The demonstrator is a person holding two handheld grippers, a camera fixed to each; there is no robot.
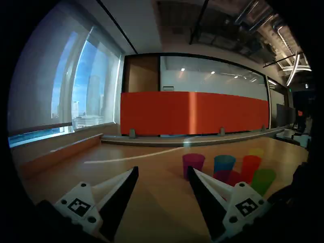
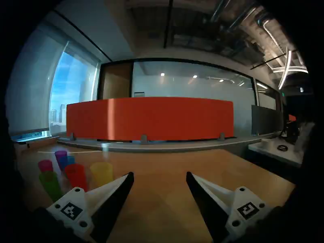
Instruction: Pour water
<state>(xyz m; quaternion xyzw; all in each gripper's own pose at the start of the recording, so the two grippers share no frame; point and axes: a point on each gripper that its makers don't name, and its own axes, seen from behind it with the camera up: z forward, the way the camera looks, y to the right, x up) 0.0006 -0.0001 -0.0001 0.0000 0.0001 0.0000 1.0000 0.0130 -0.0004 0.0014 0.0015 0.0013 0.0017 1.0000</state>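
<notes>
Jaws on left gripper (image 1: 162,169) and right gripper (image 2: 160,174) spread wide, holding nothing. Cluster of coloured cups (image 1: 224,162) sits on the bench (image 1: 162,204), ahead-right of left gripper, ahead-left of right gripper. Contents unclear, probably too dim to judge.

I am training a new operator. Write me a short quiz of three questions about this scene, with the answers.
1. True or false: the left gripper grips a cup.
2. The panel behind the table is: A orange, B green, C white.
3. How many coloured cups stand on the table?
Key: 1 false; 2 A; 3 six.
</notes>
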